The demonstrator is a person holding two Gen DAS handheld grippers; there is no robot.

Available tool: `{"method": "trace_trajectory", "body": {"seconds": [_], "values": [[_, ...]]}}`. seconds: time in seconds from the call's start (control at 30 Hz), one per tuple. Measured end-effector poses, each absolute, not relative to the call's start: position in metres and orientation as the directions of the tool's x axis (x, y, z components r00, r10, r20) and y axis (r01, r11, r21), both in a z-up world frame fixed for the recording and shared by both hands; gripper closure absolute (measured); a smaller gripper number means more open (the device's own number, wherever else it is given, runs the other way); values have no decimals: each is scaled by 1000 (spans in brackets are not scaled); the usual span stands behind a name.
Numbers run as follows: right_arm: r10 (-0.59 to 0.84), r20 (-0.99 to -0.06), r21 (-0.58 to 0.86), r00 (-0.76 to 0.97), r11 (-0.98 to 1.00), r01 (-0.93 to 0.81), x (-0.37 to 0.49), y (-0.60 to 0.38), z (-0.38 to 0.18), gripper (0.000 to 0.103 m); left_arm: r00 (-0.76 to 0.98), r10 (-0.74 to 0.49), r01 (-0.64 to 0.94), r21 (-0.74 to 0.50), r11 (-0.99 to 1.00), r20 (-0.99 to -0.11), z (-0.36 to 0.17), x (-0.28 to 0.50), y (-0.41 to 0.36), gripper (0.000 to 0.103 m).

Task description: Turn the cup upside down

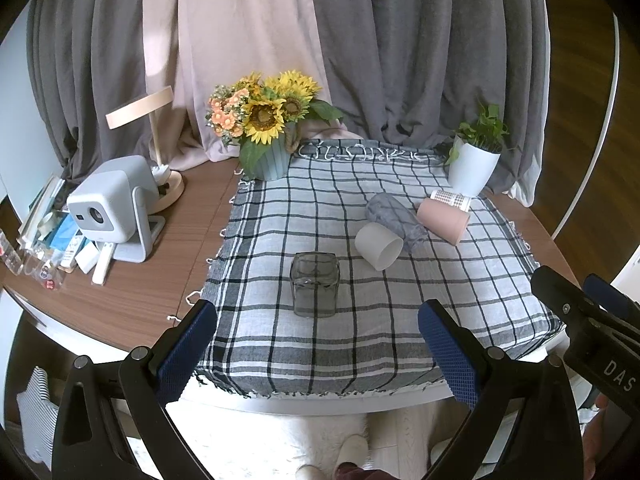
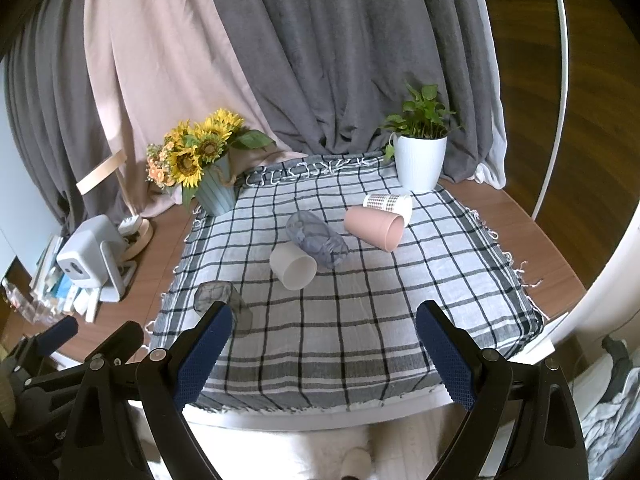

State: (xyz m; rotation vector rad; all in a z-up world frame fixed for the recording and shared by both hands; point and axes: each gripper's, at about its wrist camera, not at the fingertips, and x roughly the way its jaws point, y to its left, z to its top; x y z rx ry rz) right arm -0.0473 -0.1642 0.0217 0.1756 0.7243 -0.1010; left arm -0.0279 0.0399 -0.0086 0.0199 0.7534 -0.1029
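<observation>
My left tool point(image 1: 318, 344) spread wide, grasping nothing, hovering over near edge of checked cloth point(image 1: 400, 332). My right tool point(image 2: 324, 342) also spread wide, nothing between pads, over same near edge. Landmark: smoky glass cup point(image 1: 315, 289). It stands on the cloth, base up as far as I can tell, just beyond left tool, apart from both pads; in right wrist view it sits partly behind my left pad point(image 2: 202, 356). Beyond-right of glass cup: white cup point(image 1: 378, 246) on its side, touching grey patterned cup point(image 1: 394, 218), also on its side. Further right: pink cup point(image 1: 443, 221) lying down, dotted cup point(image 1: 451, 199) just behind it. Far right behind: white plant pot point(image 1: 472, 168). Far behind-left of glass cup: sunflower pot point(image 1: 270, 160). Left, off cloth on wood counter point(image 1: 160, 280): projector point(image 1: 110, 204), lamp point(image 1: 156, 136).
</observation>
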Motion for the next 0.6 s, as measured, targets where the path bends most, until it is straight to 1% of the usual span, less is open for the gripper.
{"method": "trace_trajectory", "body": {"seconds": [0.6], "values": [[-33, -672, 124, 740, 980, 157, -44, -167, 22, 9, 721, -85, 104, -15, 995, -688, -9, -27, 33, 0]]}}
